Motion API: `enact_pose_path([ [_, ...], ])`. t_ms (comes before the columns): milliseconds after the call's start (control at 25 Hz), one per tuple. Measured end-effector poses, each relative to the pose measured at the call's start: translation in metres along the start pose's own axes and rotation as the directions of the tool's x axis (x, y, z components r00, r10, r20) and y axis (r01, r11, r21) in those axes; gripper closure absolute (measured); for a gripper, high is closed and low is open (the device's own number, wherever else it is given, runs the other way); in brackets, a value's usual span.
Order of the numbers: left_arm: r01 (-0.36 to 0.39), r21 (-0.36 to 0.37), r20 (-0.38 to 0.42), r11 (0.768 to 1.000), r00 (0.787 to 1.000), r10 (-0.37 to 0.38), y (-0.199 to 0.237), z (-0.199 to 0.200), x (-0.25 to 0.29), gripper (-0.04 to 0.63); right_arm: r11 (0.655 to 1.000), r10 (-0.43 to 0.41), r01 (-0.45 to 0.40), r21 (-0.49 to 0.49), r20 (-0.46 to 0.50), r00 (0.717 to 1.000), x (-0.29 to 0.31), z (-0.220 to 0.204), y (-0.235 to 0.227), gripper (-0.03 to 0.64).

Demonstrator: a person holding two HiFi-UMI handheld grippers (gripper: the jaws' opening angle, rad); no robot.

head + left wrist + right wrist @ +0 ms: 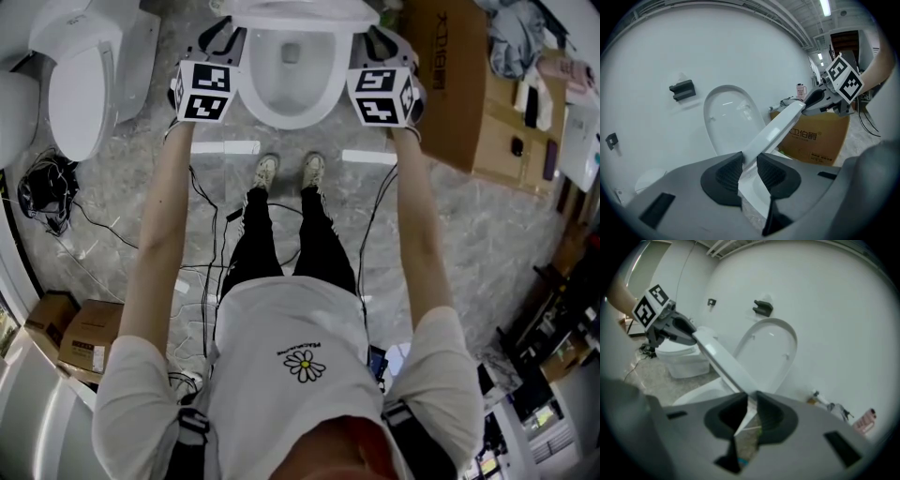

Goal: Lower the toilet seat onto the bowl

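Second toilet: we see another toilet (80, 84) on the floor (450, 244) at the far left, well apart from the one being worked on.
Left tongs: the left tongs (750, 159) are closed narrowly on the left edge of the seat (780, 129), and its white rim runs straight between the dark pads.
Seat: it hangs tilted in the air, partway down. Its front edge is clear of the bowl and its back edge is at the hinge, and it spans from one pair of tongs to the other.
Lid: the lid (726, 117) stands upright behind the seat, against the wall.
Bowl: the bowl (286, 117) sits open below the seat, its front rim just ahead of the person's shoes.
Right tongs: the right tongs (751, 401) are clamped narrowly on the seat's right edge, and we see the rim pinched between the pads.
Cardboard box: a cardboard box (450, 84) stands on the floor just beside the bowl's right side.
Step in hand: we judge this to be the lowering itself, well under way, with the seat not yet resting on the rim.
Next move: we think both pairs of tongs should sink together at an even pace so the seat stays level from side to side. They should ease it onto the bowl's rim without dropping it, then release and pull clear so nothing is trapped beneath the edge.
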State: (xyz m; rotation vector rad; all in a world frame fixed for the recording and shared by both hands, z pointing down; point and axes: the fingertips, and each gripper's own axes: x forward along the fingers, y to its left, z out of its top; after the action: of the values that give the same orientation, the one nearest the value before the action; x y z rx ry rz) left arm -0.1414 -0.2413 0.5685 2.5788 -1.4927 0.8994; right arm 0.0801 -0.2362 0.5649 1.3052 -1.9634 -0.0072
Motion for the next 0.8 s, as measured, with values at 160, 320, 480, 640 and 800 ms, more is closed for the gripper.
enact_pose_path([
  [160, 0.018, 0.016, -0.035, 1.000, 0.999, -0.017, -0.011, -0.011, -0.007, 0.477, 1.000, 0.013, -0.013, -0.008, -0.007, 1.000, -0.006, -0.012, 0.010, 0.537],
  [320, 0.032, 0.032, -0.064, 0.999, 0.998, -0.030, -0.021, -0.025, -0.012, 0.476, 1.000, 0.014, -0.014, -0.014, -0.024, 1.000, -0.011, -0.026, 0.021, 0.537],
  [480, 0.040, 0.042, -0.080, 0.998, 0.996, -0.037, -0.030, -0.038, -0.016, 0.474, 1.000, 0.023, -0.023, -0.017, -0.041, 0.999, -0.014, -0.039, 0.030, 0.534],
  [640, 0.046, 0.052, -0.100, 0.998, 0.994, -0.041, -0.041, -0.053, -0.021, 0.474, 0.999, 0.031, -0.032, -0.020, -0.057, 0.998, -0.017, -0.053, 0.042, 0.532],
  [800, 0.063, 0.058, -0.129, 0.996, 0.990, -0.055, -0.053, -0.068, -0.025, 0.471, 0.999, 0.041, -0.043, -0.027, -0.077, 0.996, -0.021, -0.069, 0.053, 0.531],
])
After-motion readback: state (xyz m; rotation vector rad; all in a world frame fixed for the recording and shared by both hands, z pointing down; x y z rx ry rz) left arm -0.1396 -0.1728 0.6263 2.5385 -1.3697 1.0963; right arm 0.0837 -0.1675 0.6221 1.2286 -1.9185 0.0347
